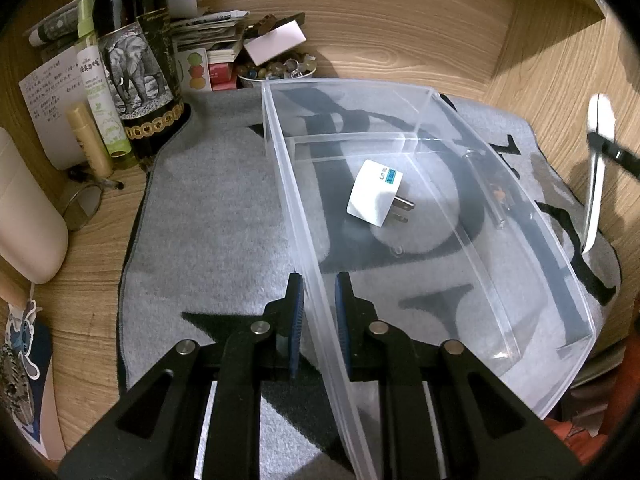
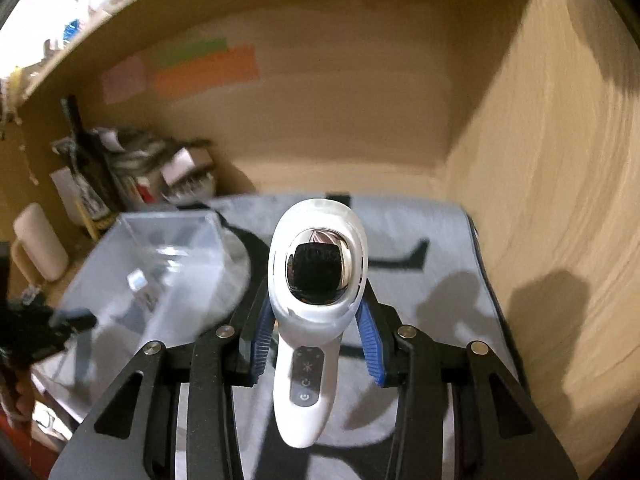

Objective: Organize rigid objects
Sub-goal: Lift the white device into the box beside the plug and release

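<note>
A clear plastic bin [image 1: 532, 240] lies on the grey mat [image 1: 216, 232]; it also shows in the right wrist view [image 2: 172, 236]. Inside it lies a white plug adapter [image 1: 374, 192], small and blurred in the right wrist view [image 2: 137, 280]. My left gripper [image 1: 319, 300] is shut on the bin's near left wall, one finger on each side. My right gripper [image 2: 316, 320] is shut on a white handheld device [image 2: 316, 280] with a shiny round head and buttons on its handle, held above the mat. That device shows at the right edge of the left wrist view [image 1: 598, 168].
A dark bottle with an elephant label [image 1: 136, 60], a green spray bottle [image 1: 98, 80], a tube, papers and a bowl of beads [image 1: 276, 68] crowd the back left. A cream object [image 1: 28, 220] lies at left. Wooden walls [image 2: 560, 200] enclose the back and right.
</note>
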{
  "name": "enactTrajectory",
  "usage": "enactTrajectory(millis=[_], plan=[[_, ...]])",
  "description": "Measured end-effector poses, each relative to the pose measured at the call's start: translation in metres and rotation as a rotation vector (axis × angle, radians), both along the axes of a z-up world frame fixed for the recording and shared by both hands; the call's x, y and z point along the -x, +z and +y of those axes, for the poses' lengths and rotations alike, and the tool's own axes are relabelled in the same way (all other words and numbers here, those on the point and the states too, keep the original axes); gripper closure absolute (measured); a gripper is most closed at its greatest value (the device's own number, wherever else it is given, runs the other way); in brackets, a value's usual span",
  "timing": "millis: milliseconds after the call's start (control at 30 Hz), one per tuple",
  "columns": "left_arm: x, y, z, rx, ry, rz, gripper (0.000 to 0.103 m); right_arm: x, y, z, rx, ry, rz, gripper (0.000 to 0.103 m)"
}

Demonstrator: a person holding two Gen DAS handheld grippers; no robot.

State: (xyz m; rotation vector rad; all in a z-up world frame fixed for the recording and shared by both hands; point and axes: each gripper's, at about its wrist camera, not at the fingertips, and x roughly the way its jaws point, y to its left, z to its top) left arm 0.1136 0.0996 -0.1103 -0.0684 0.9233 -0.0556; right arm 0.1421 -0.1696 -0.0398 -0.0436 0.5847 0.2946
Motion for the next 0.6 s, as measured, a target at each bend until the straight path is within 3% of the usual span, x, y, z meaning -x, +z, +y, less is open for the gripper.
enactTrajectory(millis=[333,600], plan=[[0.0,0.0,0.0,0.0,0.0,0.0,0.087,0.009,0.045,0.061,-0.024,0.195,-0.119,0.067],[0.0,0.001,0.0,-0.002,-0.001,-0.002,0.087,-0.001,0.026,0.107,-0.008,0.313,-0.049,0.067]])
